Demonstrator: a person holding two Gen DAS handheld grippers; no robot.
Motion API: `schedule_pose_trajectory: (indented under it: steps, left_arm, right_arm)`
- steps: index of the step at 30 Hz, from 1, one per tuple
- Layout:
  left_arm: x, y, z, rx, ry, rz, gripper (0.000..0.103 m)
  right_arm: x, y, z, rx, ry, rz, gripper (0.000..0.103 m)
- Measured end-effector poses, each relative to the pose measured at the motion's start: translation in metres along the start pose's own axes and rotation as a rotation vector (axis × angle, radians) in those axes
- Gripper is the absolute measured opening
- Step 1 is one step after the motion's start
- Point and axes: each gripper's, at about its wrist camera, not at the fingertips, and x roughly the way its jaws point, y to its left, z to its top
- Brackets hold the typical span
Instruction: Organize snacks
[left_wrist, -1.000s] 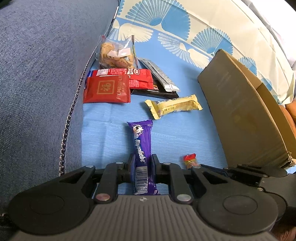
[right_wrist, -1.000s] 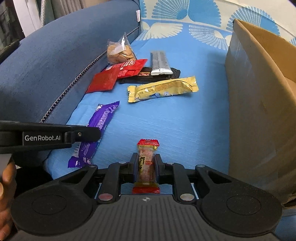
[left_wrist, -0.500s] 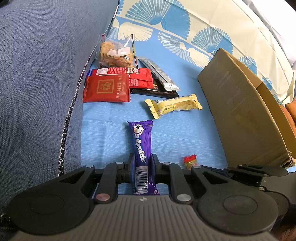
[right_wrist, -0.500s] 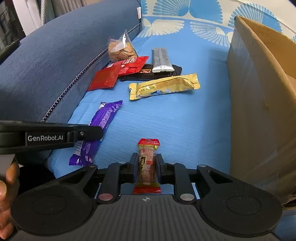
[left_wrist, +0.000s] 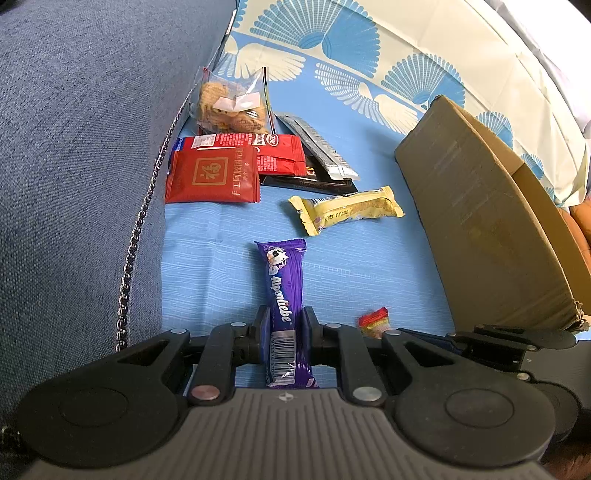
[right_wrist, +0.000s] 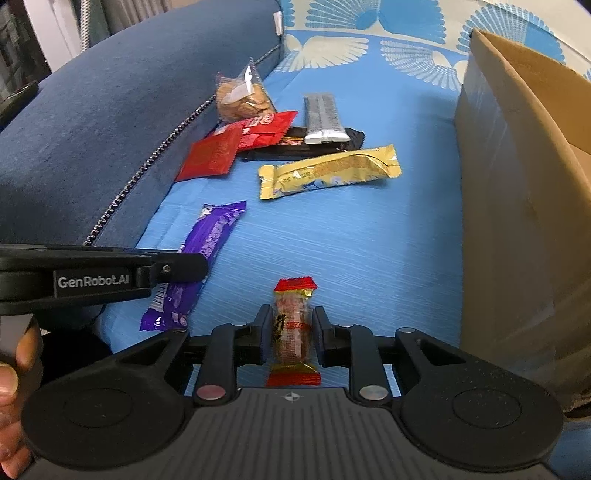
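A purple Alpenliebe bar (left_wrist: 282, 280) lies lengthwise on the blue cloth, and my left gripper (left_wrist: 283, 314) is shut on its near end. In the right wrist view the same purple bar (right_wrist: 210, 240) runs under the left gripper's finger (right_wrist: 177, 267). A small red-ended candy (right_wrist: 293, 325) lies between the fingers of my right gripper (right_wrist: 291, 314). Its jaws are opening, with thin gaps showing on both sides of the wrapper. The candy (left_wrist: 375, 323) also shows in the left wrist view. A cardboard box (right_wrist: 517, 184) stands at the right.
Further back lie a yellow bar (right_wrist: 328, 171), two red packets (left_wrist: 212, 177), a black packet (right_wrist: 303, 146), a silver bar (right_wrist: 325, 118) and a clear bag of cookies (left_wrist: 232, 107). The dark blue sofa back (left_wrist: 74, 147) rises on the left. A hand (right_wrist: 11, 387) shows at the lower left.
The right gripper's jaws have parted slightly from the small candy, which stays where it lay. The left gripper and the purple bar have not moved.
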Motion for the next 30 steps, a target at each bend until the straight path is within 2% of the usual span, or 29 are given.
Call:
schedule_pose_trajectory:
  steps: [6,9,13,22,30]
  left_arm:
    - [0.0,0.0,0.0,0.003,0.004,0.003,0.018]
    - [0.001,-0.001,-0.001,0.007,0.008,0.007,0.018]
    - [0.002,-0.003,-0.001,0.018,0.008,0.012,0.019]
    - [-0.005,-0.008,-0.002,0.045,-0.026,0.011,0.017]
    - [-0.018,-0.009,-0.004,0.052,-0.081,-0.036,0.018]
  right_arm:
    - [0.002,0.009,-0.001,-0.071,0.007,-0.019,0.025]
    - [0.001,0.012,-0.002,-0.105,0.006,-0.031,0.019]
    - [-0.001,0.013,-0.001,-0.114,-0.003,-0.032,0.018]
    - [-0.016,0.013,0.006,-0.102,-0.065,-0.024,0.018]
    - [-0.037,0.009,0.012,-0.093,-0.141,-0.017,0.018]
